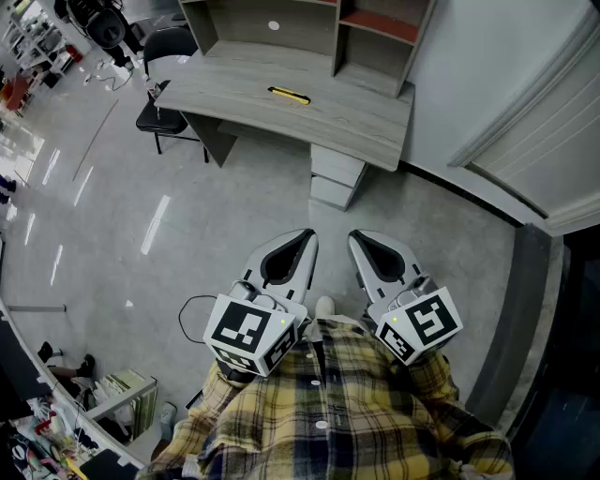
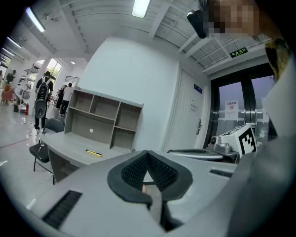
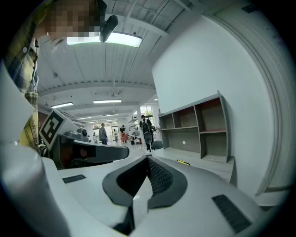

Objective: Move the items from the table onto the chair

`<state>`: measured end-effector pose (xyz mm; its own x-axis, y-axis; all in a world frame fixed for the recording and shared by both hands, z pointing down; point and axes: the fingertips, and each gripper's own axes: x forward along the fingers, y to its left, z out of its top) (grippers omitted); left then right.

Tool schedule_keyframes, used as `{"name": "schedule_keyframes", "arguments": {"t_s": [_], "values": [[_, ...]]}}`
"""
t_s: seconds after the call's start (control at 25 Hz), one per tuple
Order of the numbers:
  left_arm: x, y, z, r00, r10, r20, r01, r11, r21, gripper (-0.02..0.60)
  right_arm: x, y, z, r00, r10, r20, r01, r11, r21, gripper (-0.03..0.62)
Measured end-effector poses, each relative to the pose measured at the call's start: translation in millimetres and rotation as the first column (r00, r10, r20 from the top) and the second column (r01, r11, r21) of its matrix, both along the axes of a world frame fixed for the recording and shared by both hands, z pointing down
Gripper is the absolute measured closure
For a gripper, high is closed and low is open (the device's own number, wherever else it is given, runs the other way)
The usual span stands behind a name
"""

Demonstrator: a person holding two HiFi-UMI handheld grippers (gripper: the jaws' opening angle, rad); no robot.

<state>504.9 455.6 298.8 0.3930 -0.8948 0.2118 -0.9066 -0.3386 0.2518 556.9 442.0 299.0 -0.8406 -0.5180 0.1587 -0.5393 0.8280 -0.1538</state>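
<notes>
Pointing nearly level, side by side, left tongs, right tongs, both clenched empty.

The yellow item on the desk is too small to tell what it is. The shelf unit is cut off by the head view's top edge. The desk's left end hides part of the chair. The hands holding the left gripper and right gripper are hidden under the 2 marker cubes. In the left gripper view, the far-off people are too small to make out.
</notes>
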Motion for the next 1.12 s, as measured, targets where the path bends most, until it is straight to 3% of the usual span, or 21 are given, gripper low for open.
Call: {"name": "schedule_keyframes", "arguments": {"t_s": [0.4,0.68,1.12], "values": [[14,4,-1,1.000,-0.010,0.015,0.010,1.000,0.001,0.577,17,3,-3,1.000,-0.004,0.023,0.004,1.000,-0.002,0.576],[15,11,1,0.998,-0.069,0.012,0.069,0.998,0.002,0.577,28,8,-1,0.999,-0.029,0.041,0.029,1.000,0.000,0.576],[-17,-13,15,0.991,-0.132,0.017,0.132,0.991,-0.026,0.577,-5,-19,18,0.995,-0.094,0.040,0.096,0.994,-0.047,0.576]]}}
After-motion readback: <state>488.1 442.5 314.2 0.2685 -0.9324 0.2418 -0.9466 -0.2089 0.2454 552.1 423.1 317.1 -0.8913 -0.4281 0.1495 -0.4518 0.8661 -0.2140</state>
